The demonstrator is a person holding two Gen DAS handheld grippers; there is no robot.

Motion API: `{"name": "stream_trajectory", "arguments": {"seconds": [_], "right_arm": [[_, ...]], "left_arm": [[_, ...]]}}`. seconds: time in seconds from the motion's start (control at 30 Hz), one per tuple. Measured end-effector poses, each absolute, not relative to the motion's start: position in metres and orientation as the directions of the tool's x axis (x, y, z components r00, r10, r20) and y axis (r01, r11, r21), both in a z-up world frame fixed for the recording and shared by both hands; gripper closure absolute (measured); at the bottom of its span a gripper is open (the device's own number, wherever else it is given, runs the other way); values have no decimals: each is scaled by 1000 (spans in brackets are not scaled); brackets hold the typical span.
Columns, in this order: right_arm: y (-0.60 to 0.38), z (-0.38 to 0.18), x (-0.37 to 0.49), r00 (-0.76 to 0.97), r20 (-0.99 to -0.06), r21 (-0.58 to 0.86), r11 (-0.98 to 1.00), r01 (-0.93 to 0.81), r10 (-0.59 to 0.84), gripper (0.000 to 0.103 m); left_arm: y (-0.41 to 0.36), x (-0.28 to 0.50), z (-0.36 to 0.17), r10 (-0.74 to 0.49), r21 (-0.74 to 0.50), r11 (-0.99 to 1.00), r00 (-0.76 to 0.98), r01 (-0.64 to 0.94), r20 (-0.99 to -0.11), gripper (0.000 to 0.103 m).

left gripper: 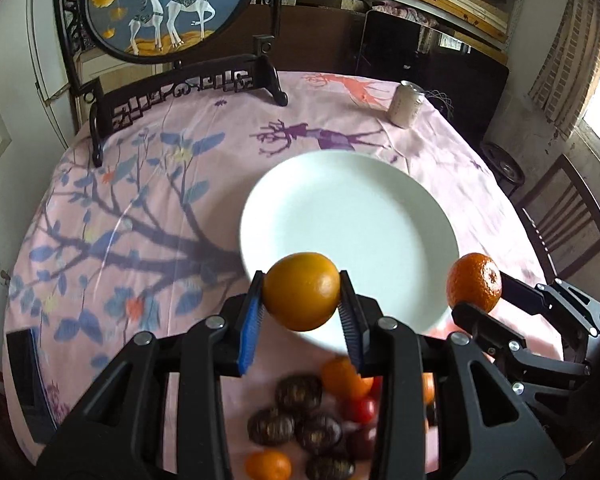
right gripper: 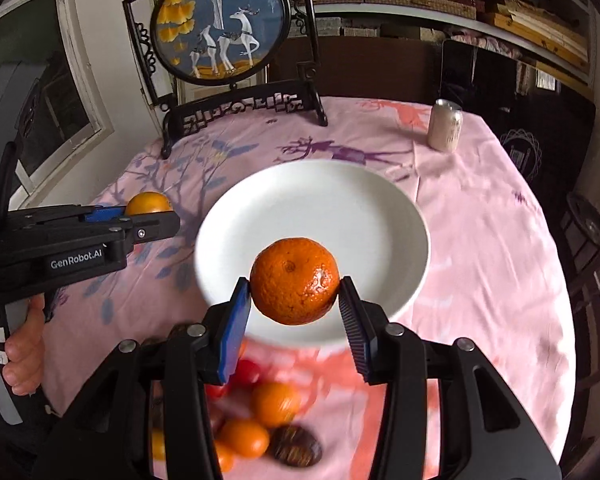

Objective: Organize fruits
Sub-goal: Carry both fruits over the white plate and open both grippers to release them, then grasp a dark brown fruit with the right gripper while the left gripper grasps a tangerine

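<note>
- The surface (right gripper: 480, 240), draped in a pink floral cloth, filled both views, with a framed deer screen (right gripper: 220, 24) standing at its far edge.
- The white plate (right gripper: 340, 200) sat in the middle of the surface and was bare, no fruit in it at all.
- The left gripper (left gripper: 302, 292) was up in the air in front of the plate's near rim, jaws clenched on a smooth orange (left gripper: 302, 292).
- The right gripper (right gripper: 294, 282) hung over the plate's near edge, jaws grasping a dimpled mandarin (right gripper: 294, 282).
- A pale drink can (right gripper: 445, 125) stood upright near the far right edge, well apart from the plate.
- On the cloth on the near side of the plate lay a blurred loose heap (left gripper: 308, 420): small oranges, red fruits and dark brown round ones, none in any container.
</note>
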State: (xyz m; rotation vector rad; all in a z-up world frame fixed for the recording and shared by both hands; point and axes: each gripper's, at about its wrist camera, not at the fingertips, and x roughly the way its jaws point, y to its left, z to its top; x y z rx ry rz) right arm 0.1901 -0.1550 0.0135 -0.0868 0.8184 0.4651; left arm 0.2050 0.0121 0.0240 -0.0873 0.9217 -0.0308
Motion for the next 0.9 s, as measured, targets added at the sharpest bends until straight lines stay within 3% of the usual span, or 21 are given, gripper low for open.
{"name": "stream_trajectory", "arguments": {"seconds": [0.17, 0.43, 0.47, 0.5, 0.53, 0.67, 0.73, 0.77, 0.83, 0.9], "right_arm": [[-143, -16, 293, 499, -797, 123, 899, -419, 341, 58], [-123, -51, 347, 439, -849, 90, 901, -425, 292, 57], [-122, -53, 349, 437, -852, 87, 901, -425, 288, 55], [-120, -53, 348, 444, -853, 69, 903, -425, 275, 45], [-119, -51, 344, 466, -849, 36, 907, -419, 249, 41], [-130, -25, 309, 506, -833, -19, 903, -429, 224, 40], [-143, -9, 274, 513, -828, -10, 908, -418, 227, 39], [-149, -3, 254, 514, -824, 4, 909, -416, 239, 38], [-157, 5, 209, 517, -808, 43, 905, -424, 281, 32], [-161, 5, 166, 531, -788, 66, 900, -431, 312, 20]], "left_arm": [[7, 295, 2, -49, -85, 996, 547, -41, -835, 67], [-1, 353, -35, -68, -101, 994, 471, -45, -879, 66], [-1, 357, -34, -68, -105, 993, 480, -50, -875, 60], [-1, 357, -31, -63, -103, 993, 493, -55, -868, 46], [-1, 357, -26, -52, -97, 993, 509, -62, -859, 40], [6, 322, 8, -57, -101, 994, 568, -47, -821, 38], [11, 284, 29, -48, -96, 994, 613, -45, -788, 33], [13, 262, 37, -51, -99, 994, 634, -41, -771, 25], [15, 216, 45, -57, -94, 995, 666, -19, -743, 19], [16, 173, 44, -63, -97, 995, 685, -11, -726, 16]]}}
